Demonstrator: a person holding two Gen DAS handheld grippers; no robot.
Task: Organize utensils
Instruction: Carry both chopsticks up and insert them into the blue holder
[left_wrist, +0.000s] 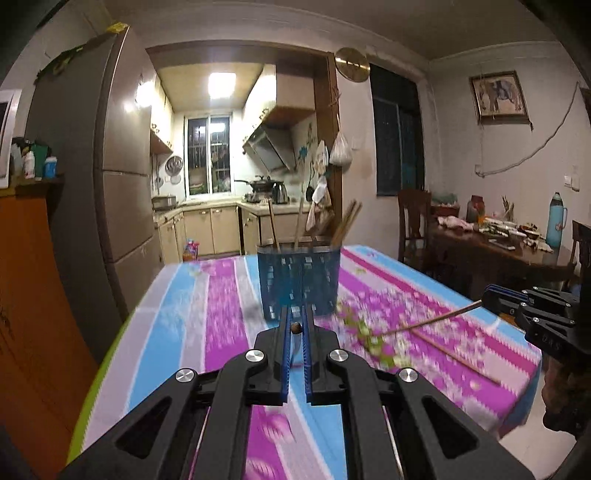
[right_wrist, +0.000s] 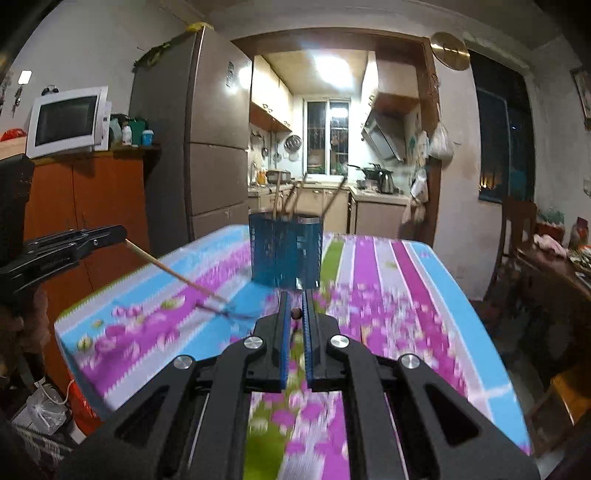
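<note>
A blue perforated utensil holder (left_wrist: 298, 281) stands on the striped floral tablecloth (left_wrist: 207, 314) with several chopsticks upright in it; it also shows in the right wrist view (right_wrist: 283, 251). My left gripper (left_wrist: 295, 325) is shut on a chopstick, seen end-on as a brown tip (left_wrist: 295, 327) between the blue pads. From the right wrist view that chopstick (right_wrist: 173, 272) slants down to the cloth from the left gripper (right_wrist: 110, 233). My right gripper (right_wrist: 295, 312) is shut on another chopstick (right_wrist: 295, 313), which in the left wrist view (left_wrist: 432, 320) slants down to the cloth.
A fridge (left_wrist: 96, 177) and an orange cabinet (left_wrist: 33, 295) stand left of the table. A dark dining table (left_wrist: 498, 251) with clutter and a chair (left_wrist: 413, 225) are at the right. The kitchen doorway (left_wrist: 236, 166) lies behind the holder.
</note>
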